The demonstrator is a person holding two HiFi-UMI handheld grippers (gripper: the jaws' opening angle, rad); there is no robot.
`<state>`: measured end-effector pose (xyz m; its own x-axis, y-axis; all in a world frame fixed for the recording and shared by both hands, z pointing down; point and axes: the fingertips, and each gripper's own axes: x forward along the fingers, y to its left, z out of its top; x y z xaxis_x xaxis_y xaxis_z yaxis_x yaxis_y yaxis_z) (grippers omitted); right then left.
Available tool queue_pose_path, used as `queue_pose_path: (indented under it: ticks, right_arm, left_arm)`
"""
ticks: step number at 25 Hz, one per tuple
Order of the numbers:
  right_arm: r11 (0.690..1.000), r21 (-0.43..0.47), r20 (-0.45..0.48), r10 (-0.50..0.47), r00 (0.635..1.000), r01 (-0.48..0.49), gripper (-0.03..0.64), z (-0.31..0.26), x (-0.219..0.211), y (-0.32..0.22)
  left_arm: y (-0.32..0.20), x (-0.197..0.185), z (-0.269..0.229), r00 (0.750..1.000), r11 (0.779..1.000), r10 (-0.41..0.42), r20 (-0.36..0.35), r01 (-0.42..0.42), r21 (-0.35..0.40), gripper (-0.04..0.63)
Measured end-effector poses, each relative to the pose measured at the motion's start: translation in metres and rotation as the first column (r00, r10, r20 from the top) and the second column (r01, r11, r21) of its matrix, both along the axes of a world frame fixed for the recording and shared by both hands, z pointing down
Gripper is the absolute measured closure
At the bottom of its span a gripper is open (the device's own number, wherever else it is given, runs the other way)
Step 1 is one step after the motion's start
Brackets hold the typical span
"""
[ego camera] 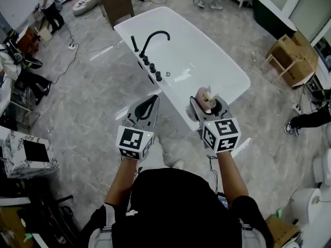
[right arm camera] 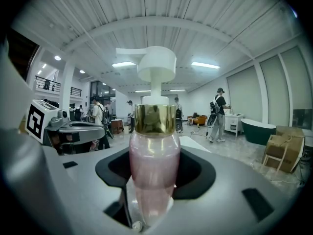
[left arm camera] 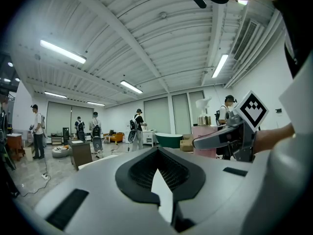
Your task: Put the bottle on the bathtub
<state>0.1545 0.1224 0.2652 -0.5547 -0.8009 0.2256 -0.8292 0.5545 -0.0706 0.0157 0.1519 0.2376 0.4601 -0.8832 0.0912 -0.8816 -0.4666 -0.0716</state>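
Observation:
A pink pump bottle (ego camera: 203, 95) with a gold collar and white pump head stands upright in my right gripper (ego camera: 207, 101), which is shut on its body. In the right gripper view the bottle (right arm camera: 152, 165) fills the centre between the jaws of the right gripper (right arm camera: 150, 192). The white bathtub (ego camera: 207, 61) lies just ahead, with a black faucet (ego camera: 153, 37) and knobs on its left rim. The bottle hovers over the tub's near end. My left gripper (ego camera: 149, 101) is shut with nothing in it, level with the right one and left of the tub's near end; its jaws (left arm camera: 159, 173) meet.
Cardboard boxes (ego camera: 289, 58) and a dark green tub (ego camera: 272, 13) stand at the right. A brown cabinet (ego camera: 117, 3) is beyond the tub. Cables (ego camera: 72, 48) trail over the marble floor at the left. People stand at the far edges, and a toilet (ego camera: 310, 205) sits at the lower right.

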Motion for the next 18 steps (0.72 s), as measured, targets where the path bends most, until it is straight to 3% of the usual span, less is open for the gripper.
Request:
queue_pose_path:
  ticks: [7, 18]
  right_arm:
    - [1.000, -0.016, -0.012, 0.011, 1.000, -0.011, 0.383, 0.010, -0.017, -0.034]
    - [0.998, -0.034, -0.013, 0.047, 0.999, -0.047, 0.383, 0.010, -0.055, -0.135]
  left_arm:
    - [-0.036, -0.015, 0.012, 1.000, 1.000, 0.015, -0.014, -0.015, -0.018, 0.583]
    - [-0.146, -0.051, 0.012, 0.998, 0.997, 0.057, -0.023, -0.058, -0.041, 0.583]
